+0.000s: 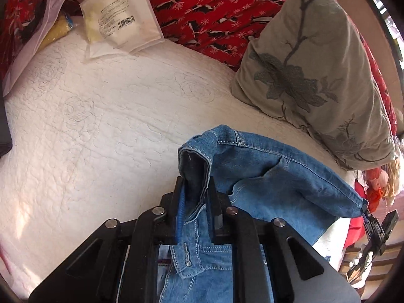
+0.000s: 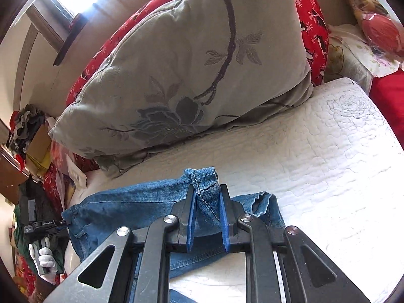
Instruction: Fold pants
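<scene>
Blue denim pants hang stretched between my two grippers over a white quilted bed. In the left wrist view my left gripper is shut on a folded hem of the denim, and more denim hangs below its fingers. At the far right of that view, my right gripper pinches the other corner. In the right wrist view my right gripper is shut on a bunched seam of the pants. My left gripper, held by a white-gloved hand, grips the far end at the left.
A grey pillow with a flower pattern leans at the back of the bed, just behind the pants. A red patterned blanket and white plastic packets lie further back. Clutter and boxes stand beyond the bed's edge.
</scene>
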The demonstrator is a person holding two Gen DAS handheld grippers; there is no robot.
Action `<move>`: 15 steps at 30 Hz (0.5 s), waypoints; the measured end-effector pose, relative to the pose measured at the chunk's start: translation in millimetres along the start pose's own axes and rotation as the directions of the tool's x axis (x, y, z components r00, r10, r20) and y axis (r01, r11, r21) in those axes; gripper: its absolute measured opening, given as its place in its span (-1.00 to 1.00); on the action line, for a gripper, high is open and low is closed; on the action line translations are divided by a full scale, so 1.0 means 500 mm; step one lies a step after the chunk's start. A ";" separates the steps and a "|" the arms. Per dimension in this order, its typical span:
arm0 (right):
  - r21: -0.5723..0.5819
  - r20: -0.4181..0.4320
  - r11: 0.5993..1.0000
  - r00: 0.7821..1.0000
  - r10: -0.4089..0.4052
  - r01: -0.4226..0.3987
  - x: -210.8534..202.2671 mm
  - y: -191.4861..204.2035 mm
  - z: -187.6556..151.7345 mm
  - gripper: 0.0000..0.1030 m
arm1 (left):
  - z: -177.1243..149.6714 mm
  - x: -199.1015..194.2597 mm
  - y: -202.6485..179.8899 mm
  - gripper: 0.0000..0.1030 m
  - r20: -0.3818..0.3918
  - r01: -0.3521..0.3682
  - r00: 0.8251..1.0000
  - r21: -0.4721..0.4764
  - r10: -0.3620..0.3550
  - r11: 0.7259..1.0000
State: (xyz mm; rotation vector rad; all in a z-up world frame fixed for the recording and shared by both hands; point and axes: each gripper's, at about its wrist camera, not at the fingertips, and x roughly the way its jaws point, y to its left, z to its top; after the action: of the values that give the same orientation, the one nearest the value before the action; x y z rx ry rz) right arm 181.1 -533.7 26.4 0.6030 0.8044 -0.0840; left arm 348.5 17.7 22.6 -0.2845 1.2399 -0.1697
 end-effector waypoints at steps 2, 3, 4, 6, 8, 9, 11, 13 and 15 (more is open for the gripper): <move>-0.001 0.012 1.000 1.000 0.022 -0.022 -0.034 0.006 -0.022 -0.68 | -0.023 -0.033 -0.005 -0.76 0.020 0.017 1.000 -0.004 -0.017 1.000; -0.002 0.018 0.999 0.999 0.035 -0.035 -0.053 0.009 -0.035 -0.68 | -0.038 -0.049 -0.010 -0.76 0.034 0.027 0.999 -0.002 -0.027 1.000; -0.003 0.025 0.999 0.999 0.047 -0.047 -0.075 0.011 -0.051 -0.68 | -0.054 -0.068 -0.011 -0.76 0.047 0.036 0.998 0.003 -0.036 0.999; 0.002 0.041 0.998 0.997 0.070 -0.070 -0.121 0.012 -0.086 -0.68 | -0.087 -0.097 -0.012 -0.76 0.066 0.063 0.996 0.005 -0.063 0.998; 0.014 0.059 0.996 0.994 0.092 -0.093 -0.170 0.003 -0.126 -0.68 | -0.121 -0.124 -0.012 -0.76 0.080 0.095 0.992 0.008 -0.095 0.995; 0.026 0.068 0.994 0.992 0.105 -0.107 -0.194 -0.006 -0.148 -0.68 | -0.139 -0.135 -0.015 -0.76 0.086 0.106 0.991 0.011 -0.107 0.994; 0.056 0.087 0.990 0.988 0.124 -0.129 -0.246 -0.029 -0.196 -0.67 | -0.180 -0.156 -0.013 -0.76 0.092 0.134 0.986 0.023 -0.135 0.991; 0.085 0.092 0.986 0.986 0.135 -0.143 -0.287 -0.062 -0.251 -0.63 | -0.228 -0.171 -0.005 -0.76 0.090 0.157 0.983 0.030 -0.159 0.987; 0.105 0.058 0.988 0.992 0.111 -0.116 -0.307 -0.097 -0.312 -0.61 | -0.282 -0.173 0.014 -0.75 0.074 0.176 0.981 0.023 -0.177 0.984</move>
State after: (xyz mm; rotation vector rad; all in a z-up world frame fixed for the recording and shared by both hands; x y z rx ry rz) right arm -41.9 -513.6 27.0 0.7455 0.7172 -0.0390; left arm 187.3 31.4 57.1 -0.3837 1.1369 -0.3187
